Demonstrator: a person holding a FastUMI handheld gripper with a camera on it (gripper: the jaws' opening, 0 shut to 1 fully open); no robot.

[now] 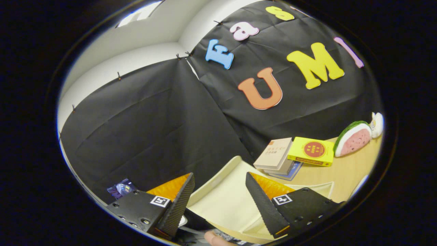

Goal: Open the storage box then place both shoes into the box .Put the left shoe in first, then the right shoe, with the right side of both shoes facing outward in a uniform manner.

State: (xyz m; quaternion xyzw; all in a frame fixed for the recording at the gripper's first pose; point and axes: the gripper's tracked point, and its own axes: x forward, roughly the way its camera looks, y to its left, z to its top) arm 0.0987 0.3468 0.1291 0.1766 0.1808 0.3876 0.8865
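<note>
My gripper [219, 177] is open, its two black ribbed fingers [177, 205] set wide apart and tilted up towards the booth wall. Between and just beyond them lies a cream-coloured panel with a raised rim, the storage box's lid or wall [222, 201]. I cannot tell whether the box is open. Low between the finger bases sits a dark shape with a white patch [191, 222], too cut off to name. A person's fingertip [214, 238] shows just below it.
A stack of books [278, 155] with a yellow book [311, 150] beside it lies on the wooden table [341, 174] beyond the right finger. A watermelon-shaped plush [353, 138] and a small white toy [376, 124] stand further back.
</note>
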